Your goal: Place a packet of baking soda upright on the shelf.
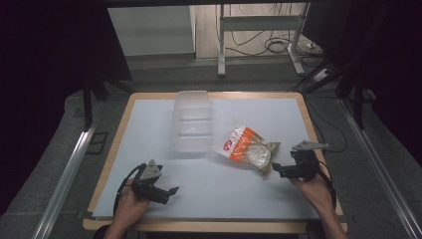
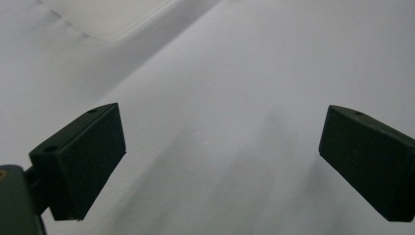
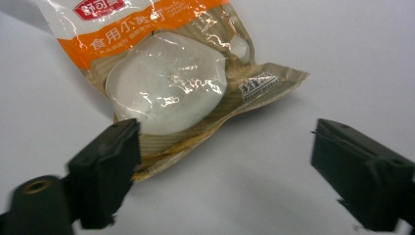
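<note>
The table (image 1: 149, 129) has a smooth, matt, pale grey-white top with a light wooden edge around it; on its far middle part stands a clear plastic container (image 1: 192, 122), rectangular, frosted and ribbed across, with rounded corners. Just to the right of the container, but apart from it, lies a food packet (image 1: 247, 148) flat on the table; it is a glossy, crinkled plastic pouch, orange and white at the far end with a red label, brown-beige at the near end; through a clear window a round, white, smooth lump is seen inside, and the foil gives bright reflections.

The right gripper (image 1: 278, 169) is held in the person's right hand (image 1: 316, 186) just beside the near corner of the packet; in the right gripper view its black, blocky jaws stand wide apart, the one at the left close over the packet's brown edge; whether it touches I cannot tell; nothing is between them.

The left gripper (image 1: 170, 191), in the left hand (image 1: 130, 206), is at the near left part of the table, well apart from the packet; its jaws are spread wide also, over bare table surface.
</note>
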